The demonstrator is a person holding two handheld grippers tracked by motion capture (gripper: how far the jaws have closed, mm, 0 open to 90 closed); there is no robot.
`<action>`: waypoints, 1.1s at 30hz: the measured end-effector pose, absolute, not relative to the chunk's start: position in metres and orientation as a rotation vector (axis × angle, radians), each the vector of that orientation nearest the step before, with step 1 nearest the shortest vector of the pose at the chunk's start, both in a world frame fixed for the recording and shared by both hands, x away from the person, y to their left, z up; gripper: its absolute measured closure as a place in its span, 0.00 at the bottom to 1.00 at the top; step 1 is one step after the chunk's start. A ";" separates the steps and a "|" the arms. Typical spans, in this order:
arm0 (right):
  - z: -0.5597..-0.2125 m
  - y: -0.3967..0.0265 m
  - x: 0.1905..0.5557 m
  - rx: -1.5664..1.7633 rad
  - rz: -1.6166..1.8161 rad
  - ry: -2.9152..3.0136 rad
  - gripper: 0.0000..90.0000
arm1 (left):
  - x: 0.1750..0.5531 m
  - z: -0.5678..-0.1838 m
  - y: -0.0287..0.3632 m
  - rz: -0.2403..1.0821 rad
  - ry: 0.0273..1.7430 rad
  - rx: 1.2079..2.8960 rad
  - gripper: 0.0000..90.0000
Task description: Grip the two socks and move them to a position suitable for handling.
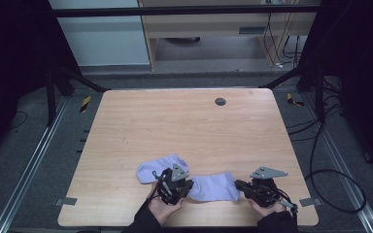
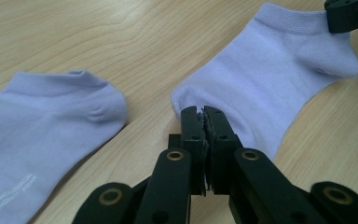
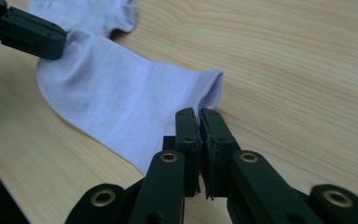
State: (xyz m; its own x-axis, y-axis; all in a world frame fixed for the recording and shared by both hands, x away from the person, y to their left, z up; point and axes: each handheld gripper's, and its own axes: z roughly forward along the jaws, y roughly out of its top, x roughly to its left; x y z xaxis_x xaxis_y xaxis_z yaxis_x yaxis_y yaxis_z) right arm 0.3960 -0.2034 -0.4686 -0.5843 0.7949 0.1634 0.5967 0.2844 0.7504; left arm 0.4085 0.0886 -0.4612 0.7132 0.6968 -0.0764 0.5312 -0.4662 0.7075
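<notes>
Pale wood table (image 1: 184, 136) takes up the middle of the high view, with dark floor and cables round it. Near its bottom edge lie two lilac ankle socks. One sock (image 1: 158, 170) lies flat, left of centre. The other sock (image 1: 213, 187) stretches between the two tools, just right of it. At the lower left of that sock, the left gripper (image 1: 188, 186) has its jaws clamped together on the toe end, pinching the fabric (image 2: 204, 117). At the lower right, the right gripper (image 1: 239, 185) is likewise closed tight on the cuff edge (image 3: 200, 114). Both hands enter from the bottom of the frame.
</notes>
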 end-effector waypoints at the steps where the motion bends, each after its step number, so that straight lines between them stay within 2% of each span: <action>1: -0.468 -0.200 0.395 1.275 1.189 2.317 0.96 | 0.406 -0.461 0.091 0.300 0.926 2.186 0.97; 10: -0.474 -0.174 0.397 1.241 1.190 2.380 0.96 | 0.404 -0.467 0.122 0.320 0.968 2.226 0.97; 24: -0.492 -0.163 0.406 1.217 1.099 2.424 0.95 | 0.405 -0.483 0.131 0.318 0.989 2.281 0.96; 30: -0.494 -0.163 0.406 1.207 1.095 2.415 0.90 | 0.405 -0.484 0.131 0.325 0.983 2.288 0.90; 33: -0.492 -0.165 0.406 1.212 1.106 2.395 0.83 | 0.405 -0.480 0.134 0.338 0.986 2.271 0.84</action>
State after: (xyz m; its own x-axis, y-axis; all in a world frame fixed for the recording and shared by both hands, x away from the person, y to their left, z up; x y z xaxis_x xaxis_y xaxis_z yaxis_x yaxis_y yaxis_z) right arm 0.4062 -0.1645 -0.4917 -0.6281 0.7690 0.1188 0.5891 0.3702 0.7183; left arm 0.4053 0.1344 -0.4805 0.6869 0.7266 -0.0154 0.5643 -0.5199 0.6413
